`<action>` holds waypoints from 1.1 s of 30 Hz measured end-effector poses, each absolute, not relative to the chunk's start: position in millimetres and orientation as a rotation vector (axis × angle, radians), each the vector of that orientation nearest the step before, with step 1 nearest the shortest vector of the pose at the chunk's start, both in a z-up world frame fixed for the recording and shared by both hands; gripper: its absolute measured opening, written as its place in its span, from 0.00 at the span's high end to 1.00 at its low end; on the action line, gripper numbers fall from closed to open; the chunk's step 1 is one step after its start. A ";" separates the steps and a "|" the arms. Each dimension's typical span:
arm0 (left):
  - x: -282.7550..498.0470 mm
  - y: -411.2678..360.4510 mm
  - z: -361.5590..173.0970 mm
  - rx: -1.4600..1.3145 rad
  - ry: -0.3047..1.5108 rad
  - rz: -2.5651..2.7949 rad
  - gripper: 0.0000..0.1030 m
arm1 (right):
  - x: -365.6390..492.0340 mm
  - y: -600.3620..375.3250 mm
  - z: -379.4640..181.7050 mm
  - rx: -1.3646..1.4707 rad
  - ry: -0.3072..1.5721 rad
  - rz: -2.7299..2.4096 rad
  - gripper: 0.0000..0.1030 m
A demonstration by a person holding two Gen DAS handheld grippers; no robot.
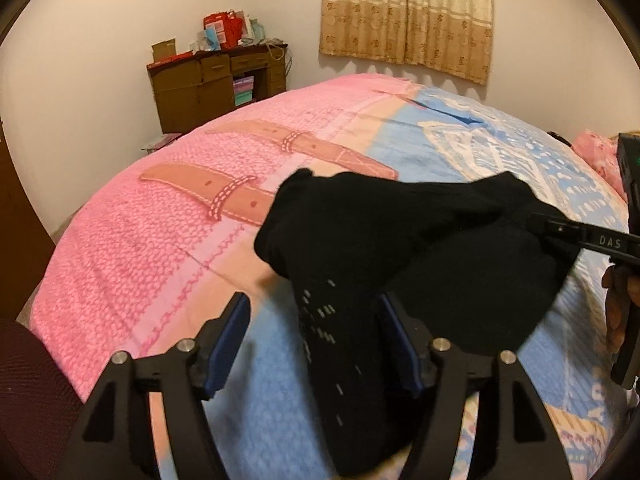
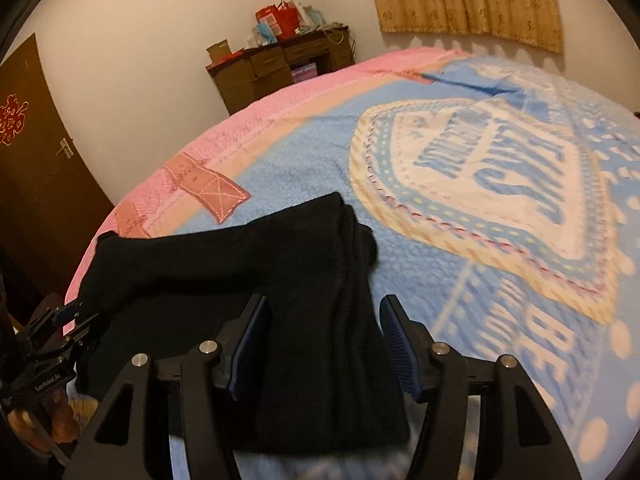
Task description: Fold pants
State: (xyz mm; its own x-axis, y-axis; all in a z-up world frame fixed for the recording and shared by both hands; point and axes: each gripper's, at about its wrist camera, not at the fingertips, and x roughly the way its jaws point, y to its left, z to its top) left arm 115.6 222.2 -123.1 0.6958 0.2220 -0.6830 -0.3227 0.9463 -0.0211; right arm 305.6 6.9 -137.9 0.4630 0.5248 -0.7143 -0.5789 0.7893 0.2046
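Observation:
The black pants lie bunched and partly folded on the bed, near its front edge. In the left wrist view my left gripper has its jaws wide apart, with a strip of the black fabric running between the blue pads without being pinched. My right gripper shows at the right edge, at the pants' right end. In the right wrist view the pants lie between and under my right gripper, whose jaws are also wide apart. The left gripper sits at the pants' left end.
The bed has a pink and blue patterned cover. A brown desk piled with boxes and bags stands against the far wall. A beige curtain hangs behind the bed. A brown door is at the left.

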 end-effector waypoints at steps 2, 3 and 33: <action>104.8 215.3 -115.9 -0.135 0.732 0.292 0.33 | 288.5 -7.4 -126.5 -0.069 0.829 0.659 0.42; 98.0 211.3 -111.0 -0.132 0.726 0.285 0.33 | 281.3 -13.5 -122.0 -0.064 0.820 0.654 0.42; -9.0 134.0 -38.2 -0.143 0.597 0.135 0.27 | 53.3 -99.6 -34.4 -0.032 0.533 0.539 0.33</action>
State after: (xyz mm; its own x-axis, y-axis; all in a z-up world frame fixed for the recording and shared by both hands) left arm -9.0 134.0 -38.2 0.8189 0.0852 -0.5676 -0.1679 0.9812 -0.0949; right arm 53.3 -99.6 -34.4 0.7261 0.4809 -0.4914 -0.4972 0.8609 0.1078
